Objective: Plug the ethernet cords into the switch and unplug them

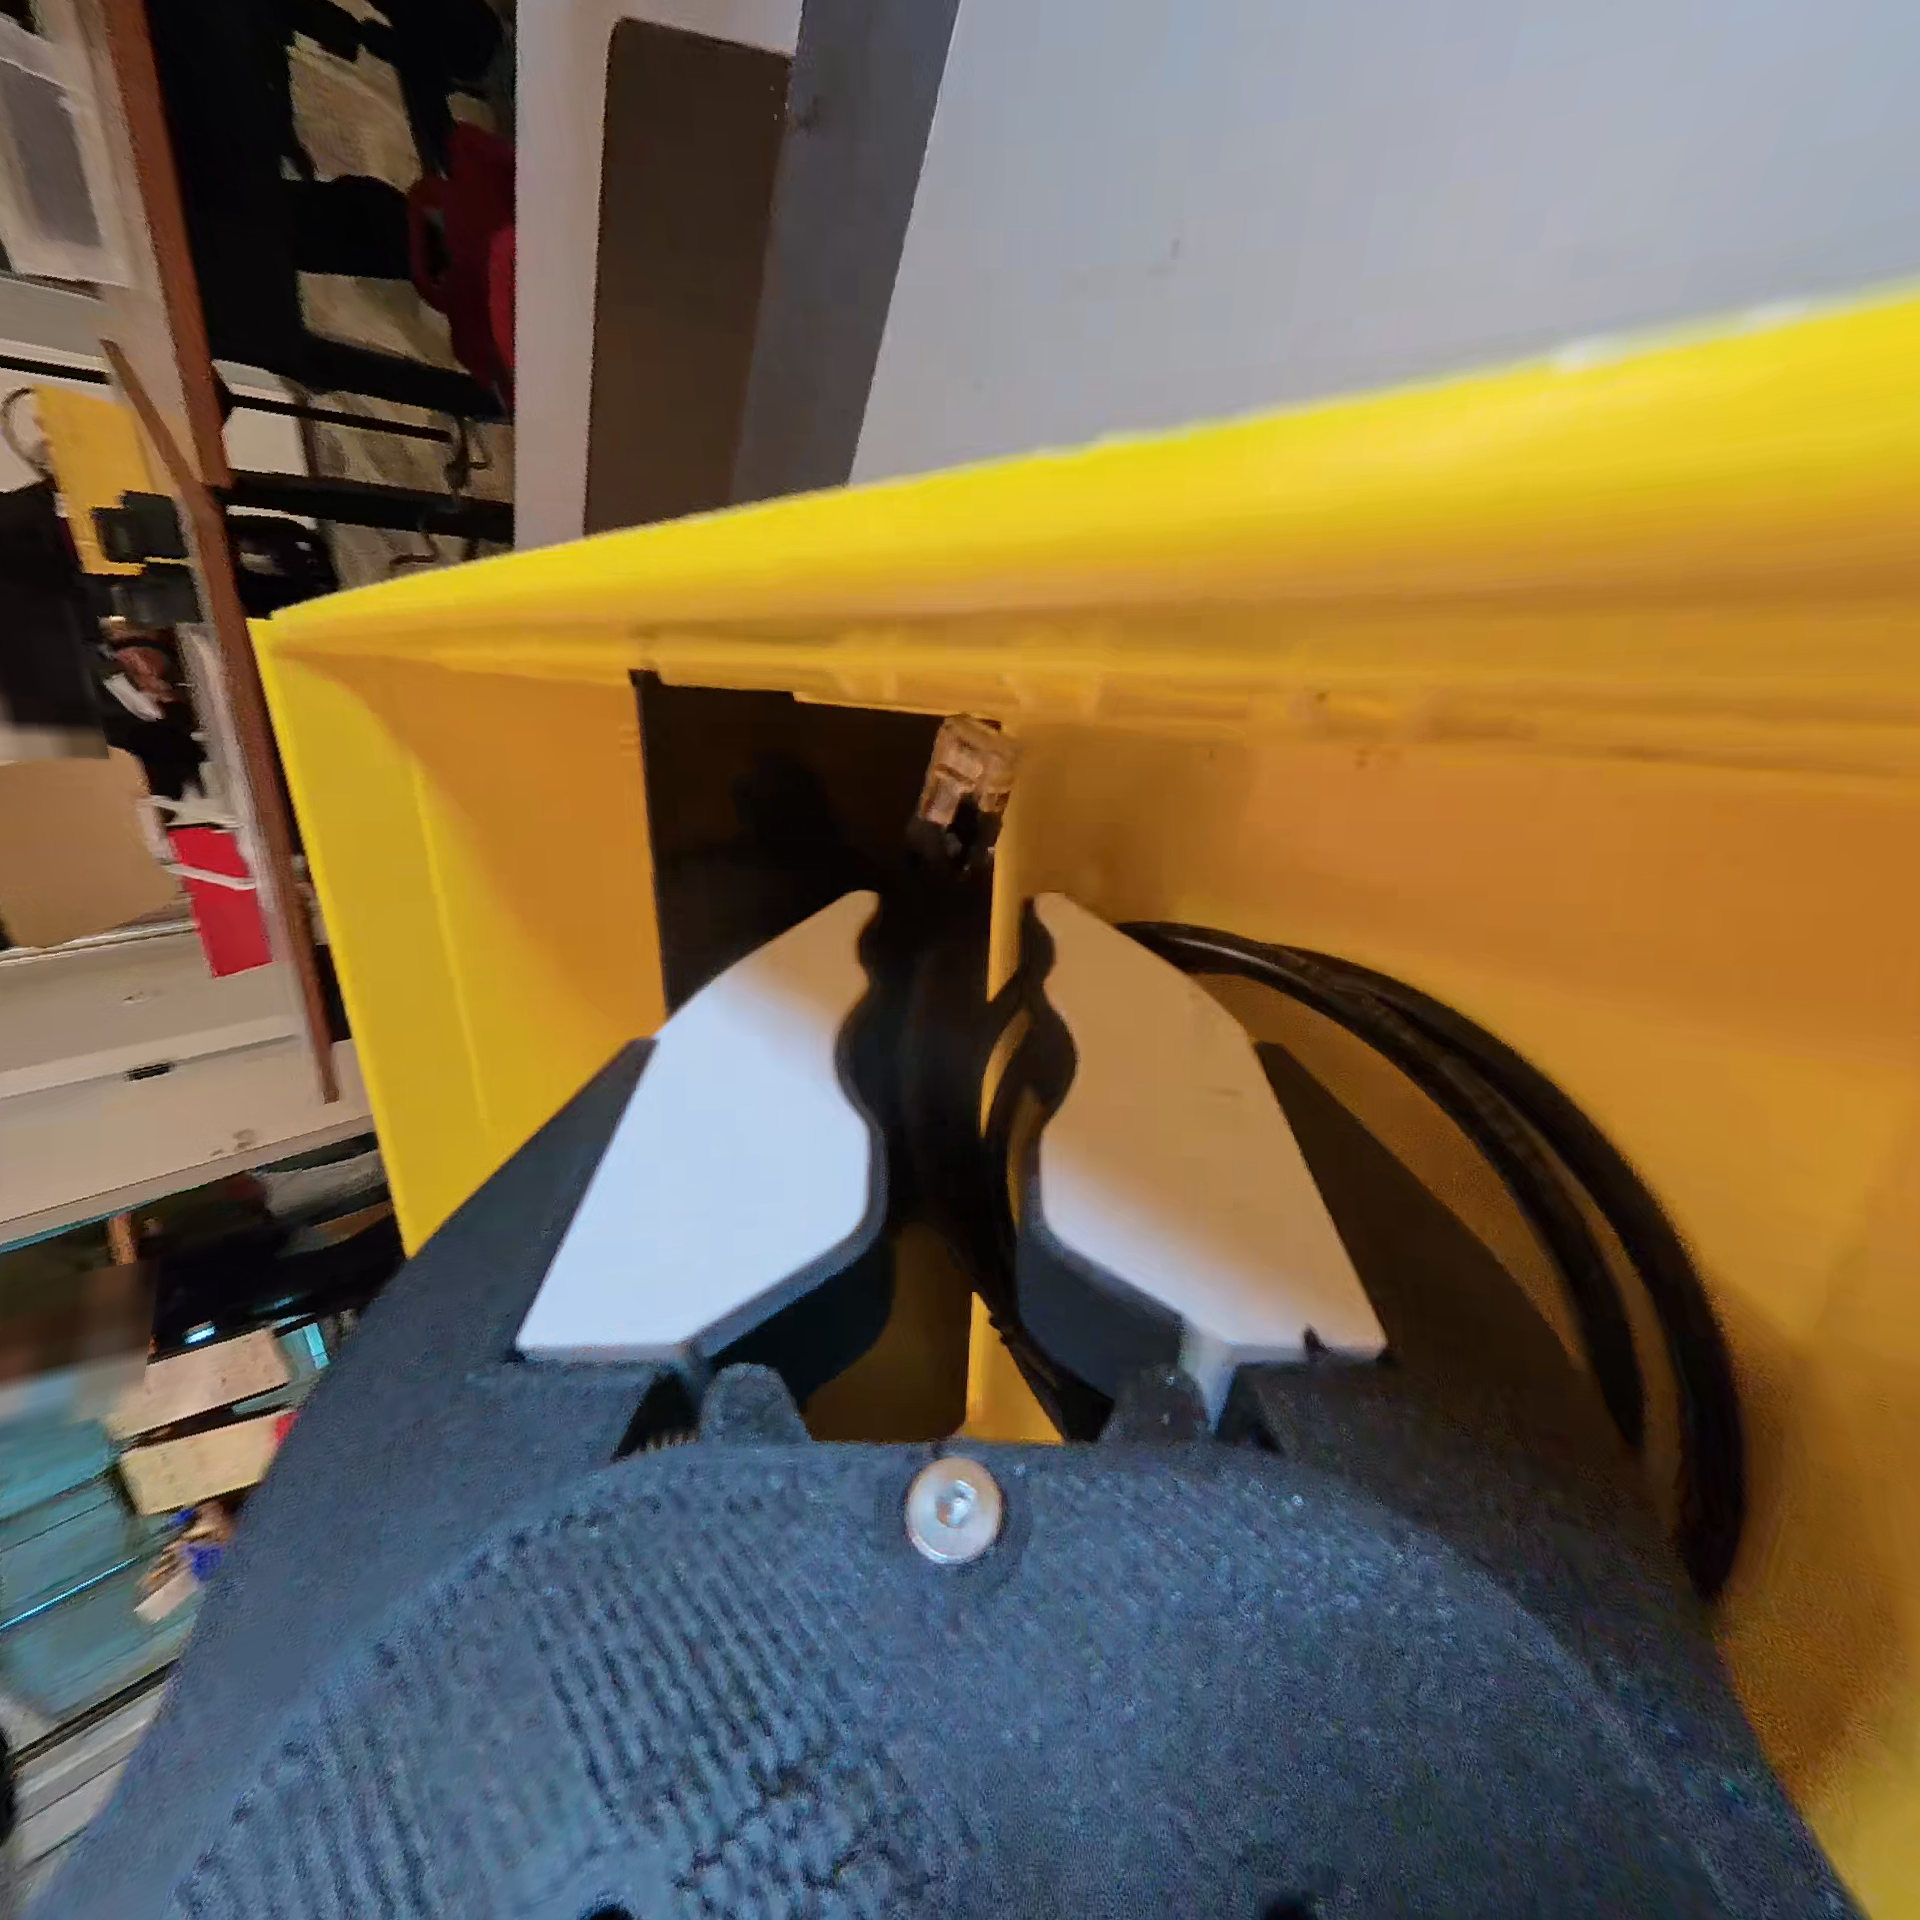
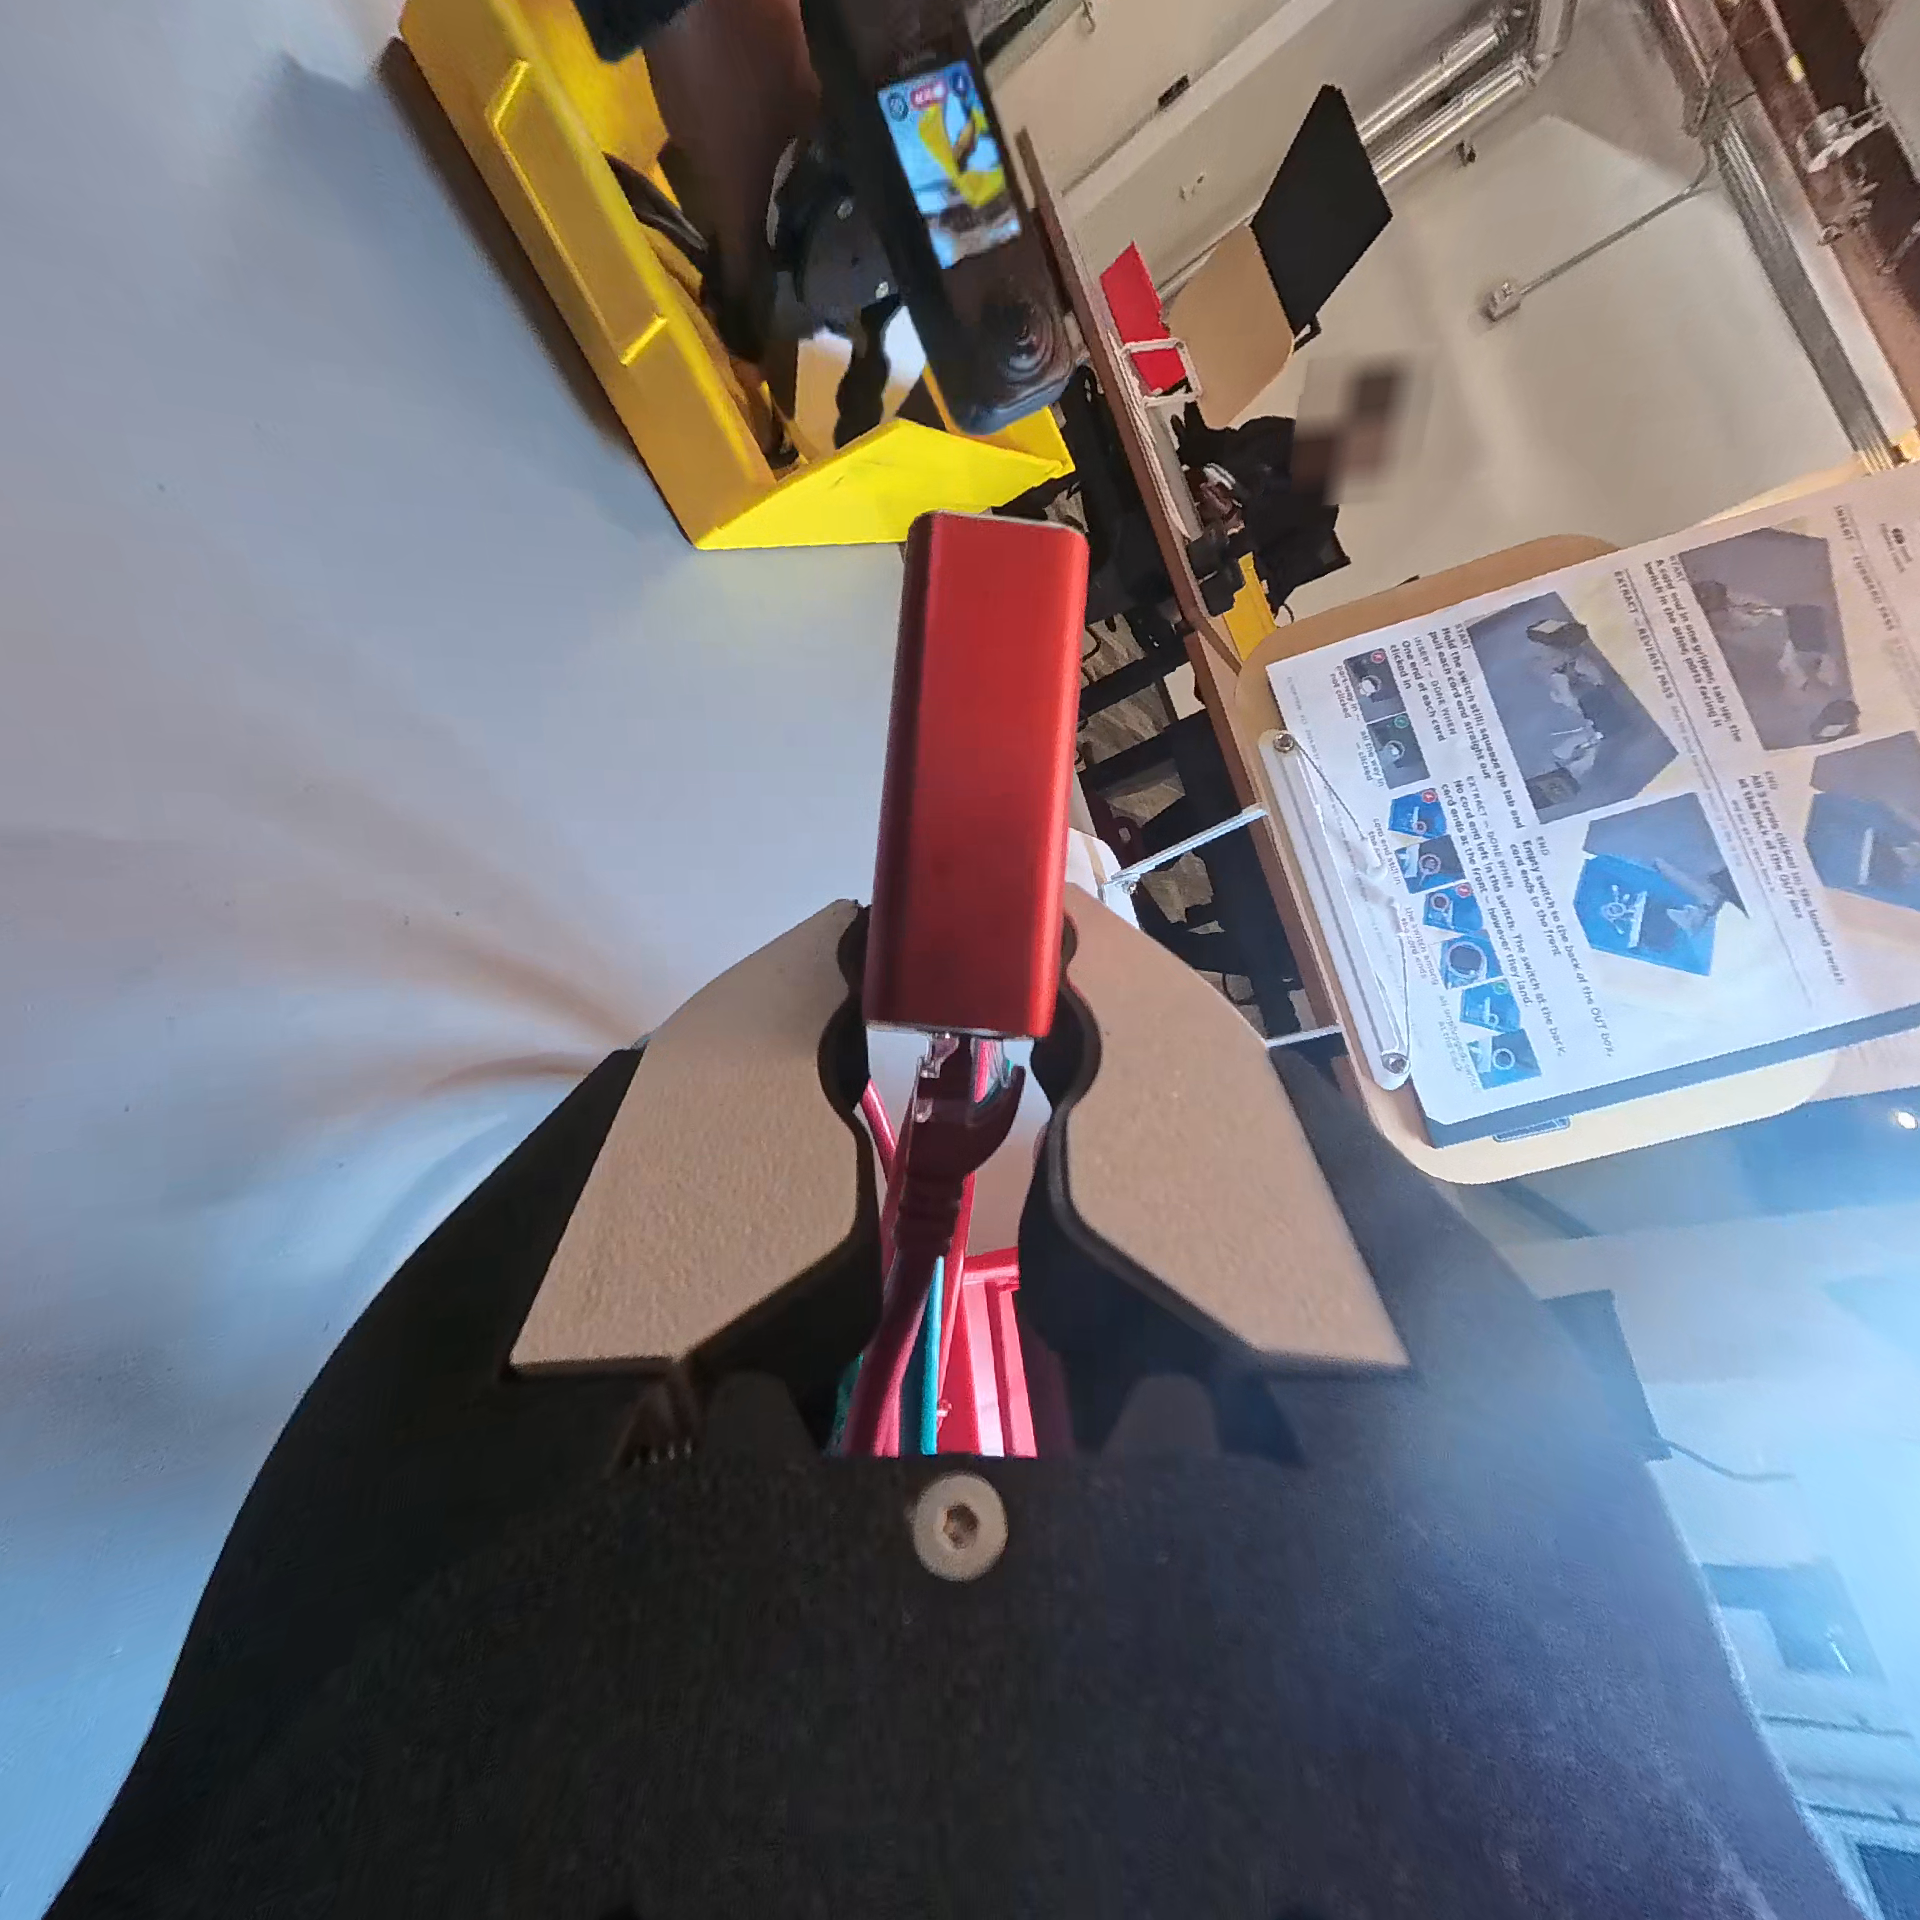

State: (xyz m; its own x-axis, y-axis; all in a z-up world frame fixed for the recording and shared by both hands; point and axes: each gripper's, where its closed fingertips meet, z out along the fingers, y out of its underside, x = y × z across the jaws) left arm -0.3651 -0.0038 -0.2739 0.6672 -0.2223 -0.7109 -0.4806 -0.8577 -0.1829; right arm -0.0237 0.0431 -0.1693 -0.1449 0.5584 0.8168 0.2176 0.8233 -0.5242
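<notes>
- The left gripper (image 1: 954, 914) reaches into a yellow bin (image 1: 1351, 540), its 2 white fingers (image 1: 727, 1143) closed around a black ethernet cord (image 1: 920, 1049).
- The cord's clear plug (image 1: 971, 769) sticks out past the fingertips, tilted slightly, in front of a dark opening (image 1: 790, 821) in the bin's inner wall.
- More of the black cord loops in a coil (image 1: 1538, 1122) on the right side of the bin, just beside the right finger.
- The bin stands on a white table (image 1: 1351, 208).
- The right gripper (image 2: 961, 925) is clamped on a red switch (image 2: 977, 769), gripping it near its lower end; the switch points away from the camera, above the white table (image 2: 312, 623).
- A dark red ethernet cord (image 2: 935, 1174) is plugged into the near end of the switch, its plug (image 2: 961, 1086) seated in a port between the 2 fingers.
- A thinner red cord (image 2: 878, 1127) and a green cord (image 2: 930, 1340) also run down between the fingers; whether they are plugged in cannot be told.
- In the right wrist view the yellow bin (image 2: 623, 343) sits farther off on the table, with the left gripper's body (image 2: 935, 208) dipping into it.
- A printed instruction sheet (image 2: 1579, 790) lies on a wooden board (image 2: 1340, 613) to the right of the switch.
</notes>
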